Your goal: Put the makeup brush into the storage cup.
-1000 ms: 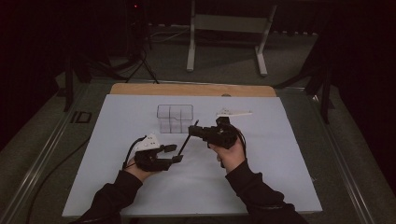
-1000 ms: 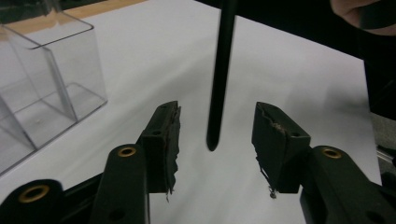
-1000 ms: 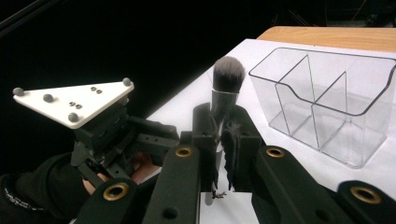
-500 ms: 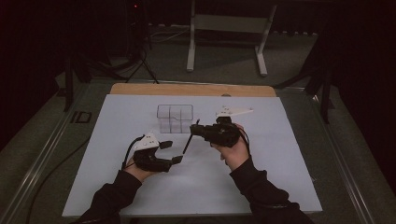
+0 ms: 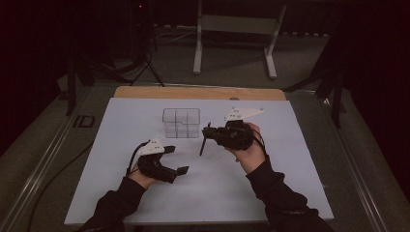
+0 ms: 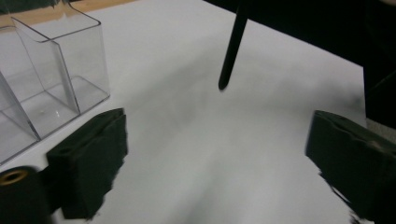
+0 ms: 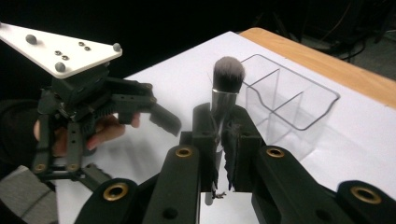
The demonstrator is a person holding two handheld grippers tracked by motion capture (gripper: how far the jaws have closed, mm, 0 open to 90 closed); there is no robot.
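Observation:
My right gripper [image 5: 211, 132] is shut on a makeup brush [image 7: 228, 71], held above the white mat. The jaws clamp its silver ferrule [image 7: 218, 100]. Its black handle [image 5: 203, 144] slants down toward my left gripper [image 5: 176, 160]. The left gripper's jaws have just been opening and now stand wide with nothing between them. In the left gripper view the handle's tip [image 6: 230, 56] hangs in the air ahead of the two pads [image 6: 88, 163]. A clear divided organizer [image 5: 181, 122] stands on the mat just behind and left of the brush.
The white mat [image 5: 290, 159] covers a wooden board [image 5: 198, 92] whose far edge shows. A metal stand [image 5: 234, 29] and cables lie on the dark floor beyond. The organizer's wall [image 6: 81, 65] is close to the left pad.
The left gripper's jaws have spread from partly closed to wide open. The right gripper has drifted slightly right and away with the brush.

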